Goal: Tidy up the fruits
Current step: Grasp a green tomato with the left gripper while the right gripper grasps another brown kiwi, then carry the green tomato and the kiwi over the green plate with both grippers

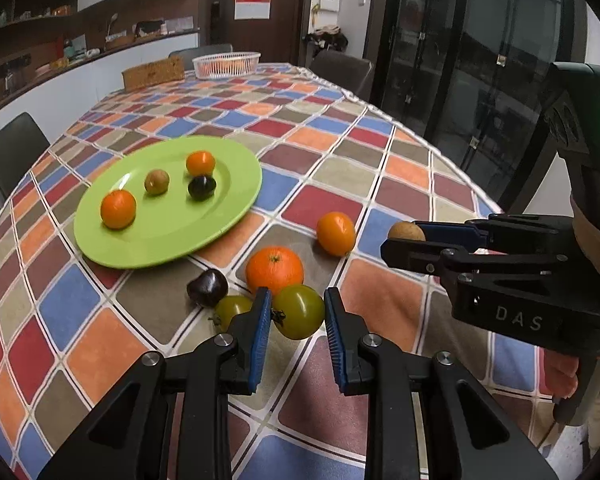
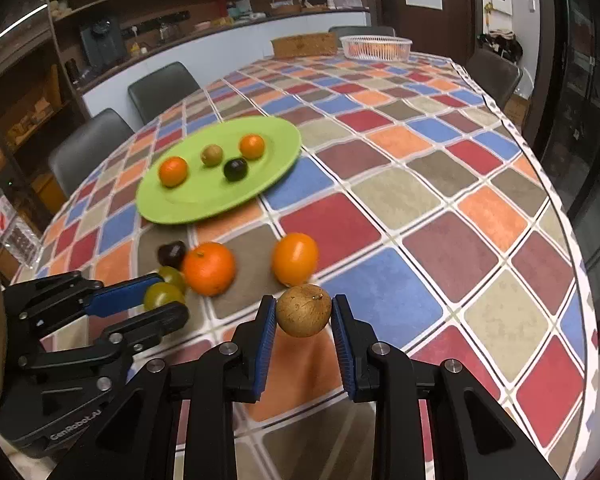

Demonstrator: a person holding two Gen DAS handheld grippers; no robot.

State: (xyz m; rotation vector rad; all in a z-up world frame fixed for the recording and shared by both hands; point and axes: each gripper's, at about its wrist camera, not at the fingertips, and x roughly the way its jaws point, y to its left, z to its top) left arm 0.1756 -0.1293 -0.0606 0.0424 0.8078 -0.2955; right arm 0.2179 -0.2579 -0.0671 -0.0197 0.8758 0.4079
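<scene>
A green plate (image 1: pixel 220 224) (image 2: pixel 276 176) holds two small oranges, a brown round fruit and a dark fruit. My left gripper (image 1: pixel 297 312) is shut on a green tomato (image 1: pixel 300 311), which also shows in the right wrist view (image 2: pixel 162 295). My right gripper (image 2: pixel 303 312) is shut on a brown round fruit (image 2: pixel 303 310), held above the table; it also shows in the left wrist view (image 1: pixel 406 232). On the cloth lie a large orange (image 1: pixel 274 269) (image 2: pixel 209 267), a smaller orange (image 1: pixel 335 233) (image 2: pixel 294 258), a dark fruit (image 1: pixel 207 287) (image 2: pixel 171 253) and a second green tomato (image 1: pixel 232 309) (image 2: pixel 173 276).
The table has a checkered cloth (image 1: pixel 380 168). A white basket (image 1: pixel 226 64) (image 2: pixel 376 46) and a brown box (image 1: pixel 153 73) stand at the far end. Dark chairs (image 1: pixel 14 148) (image 2: pixel 162 88) line the sides. The table's right edge (image 2: pixel 556 208) runs beside dark glass doors.
</scene>
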